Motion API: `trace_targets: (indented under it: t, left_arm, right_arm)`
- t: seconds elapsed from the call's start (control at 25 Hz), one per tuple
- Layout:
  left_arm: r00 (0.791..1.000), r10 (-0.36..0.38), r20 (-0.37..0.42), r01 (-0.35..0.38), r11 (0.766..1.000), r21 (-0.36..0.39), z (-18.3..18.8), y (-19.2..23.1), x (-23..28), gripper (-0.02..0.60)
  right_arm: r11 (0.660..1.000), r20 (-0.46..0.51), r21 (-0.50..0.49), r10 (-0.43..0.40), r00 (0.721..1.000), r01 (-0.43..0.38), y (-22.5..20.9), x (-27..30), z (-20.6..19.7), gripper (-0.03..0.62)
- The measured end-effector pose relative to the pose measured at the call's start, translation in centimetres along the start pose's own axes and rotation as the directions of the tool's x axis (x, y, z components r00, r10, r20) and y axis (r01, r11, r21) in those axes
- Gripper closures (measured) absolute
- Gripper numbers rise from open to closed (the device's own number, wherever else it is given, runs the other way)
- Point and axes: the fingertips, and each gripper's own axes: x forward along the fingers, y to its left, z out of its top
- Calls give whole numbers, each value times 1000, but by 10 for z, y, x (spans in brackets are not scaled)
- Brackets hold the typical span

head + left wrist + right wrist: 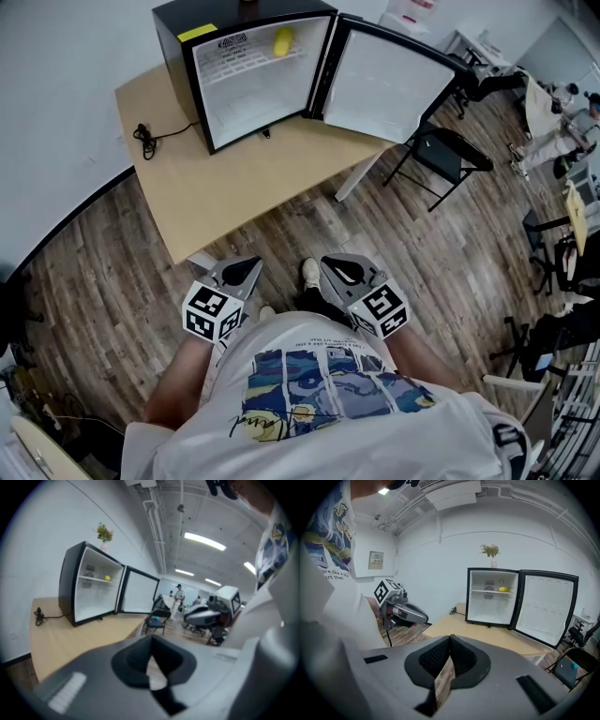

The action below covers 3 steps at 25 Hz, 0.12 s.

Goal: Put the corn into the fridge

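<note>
Left tongs: clenched on nothing, well back from the counter.
Right tongs: clenched too, empty.
Corn: on the fridge's upper shelf.
Door: wide open.
Risk: I reckon a hard shove on the door could jolt the corn off its shelf, or my tongs could skid off the panel.

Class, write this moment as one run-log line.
corn: on fridge shelf | door: open | left gripper: shut, empty | right gripper: shut, empty
</note>
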Motion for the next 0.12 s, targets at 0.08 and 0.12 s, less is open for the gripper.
trace_targets:
  t: [0.08,0.12]
  left_arm:
    - [1000,-4,-3,4,1000,0,-1,-1,0,574]
    - [1000,-6,-5,6,1000,-1,-2,-2,0,572]
  right_arm:
    - [1000,-5,-4,4,1000,-4,2,1,-1,583]
    - [1000,-8,-6,6,1000,-6,3,1,-2,583]
